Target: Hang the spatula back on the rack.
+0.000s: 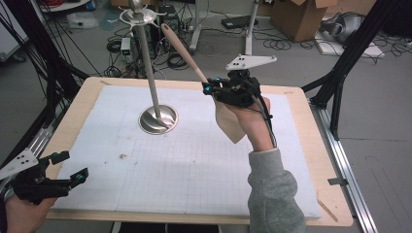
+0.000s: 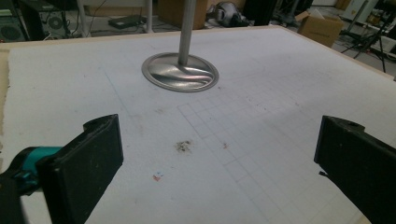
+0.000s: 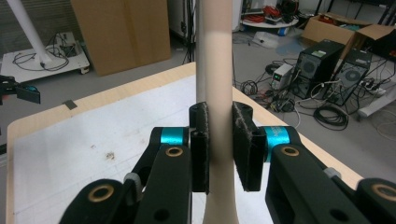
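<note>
Right hand-held gripper (image 1: 210,89) w/ beige spatula (image 1: 180,47), near steel stand (image 1: 150,77).

One pale spatula (image 1: 187,56), one metal stand (image 1: 154,104), one white mat (image 1: 194,160), two grippers (image 1: 228,90).

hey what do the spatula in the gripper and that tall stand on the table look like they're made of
Spatula: probably silicone or plastic, since it is an even pale beige with a matte surface and a thin, flat blade. It could also be light wood.
Stand: metal, likely polished steel, judging by its silvery pole and a round base with mirror-like streaks of reflection.
</note>
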Available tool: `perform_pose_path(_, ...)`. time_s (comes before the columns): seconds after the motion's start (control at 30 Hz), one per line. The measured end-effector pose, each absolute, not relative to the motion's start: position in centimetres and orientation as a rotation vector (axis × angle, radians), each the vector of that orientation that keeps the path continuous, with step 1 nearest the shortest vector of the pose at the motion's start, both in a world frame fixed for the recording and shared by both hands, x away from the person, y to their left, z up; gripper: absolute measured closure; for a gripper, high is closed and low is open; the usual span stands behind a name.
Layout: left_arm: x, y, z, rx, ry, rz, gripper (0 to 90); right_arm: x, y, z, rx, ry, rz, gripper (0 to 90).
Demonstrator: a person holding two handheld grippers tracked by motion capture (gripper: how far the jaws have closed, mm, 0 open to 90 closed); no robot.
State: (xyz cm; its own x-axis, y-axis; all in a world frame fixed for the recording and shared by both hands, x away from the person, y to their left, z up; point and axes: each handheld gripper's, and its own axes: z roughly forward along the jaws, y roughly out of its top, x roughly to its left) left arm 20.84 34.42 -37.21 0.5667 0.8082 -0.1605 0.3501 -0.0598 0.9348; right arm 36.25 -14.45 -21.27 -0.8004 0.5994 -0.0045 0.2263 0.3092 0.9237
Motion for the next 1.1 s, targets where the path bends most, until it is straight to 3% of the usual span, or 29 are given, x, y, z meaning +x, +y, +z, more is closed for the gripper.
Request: perform_pose_path(1.1,20.6,34.8,-37.5,1.655,1.002,0.497,1.7,37.5,-13.6,-21.2,0.751,2.265,1.512,78.6)
